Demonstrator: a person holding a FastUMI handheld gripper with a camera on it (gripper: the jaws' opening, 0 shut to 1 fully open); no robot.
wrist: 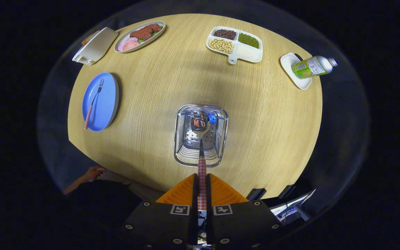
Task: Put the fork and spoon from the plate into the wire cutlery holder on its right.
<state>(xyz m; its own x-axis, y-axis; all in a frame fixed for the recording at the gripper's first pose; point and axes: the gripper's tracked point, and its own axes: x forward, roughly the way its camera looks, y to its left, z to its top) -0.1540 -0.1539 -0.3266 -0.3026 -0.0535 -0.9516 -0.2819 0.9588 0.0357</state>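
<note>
A: Which step is being carried out over the table?

B: The spoon is being held above the wire holder, bowl pointing into it; lowering and release are judged to be called for next.

A: And the blue plate?

B: The fork is being left on it, well off to the left.

A: How is the gripper being kept?

B: Its fingers are being pressed together on the spoon's checked handle, the spoon reaching just ahead of them.
</note>
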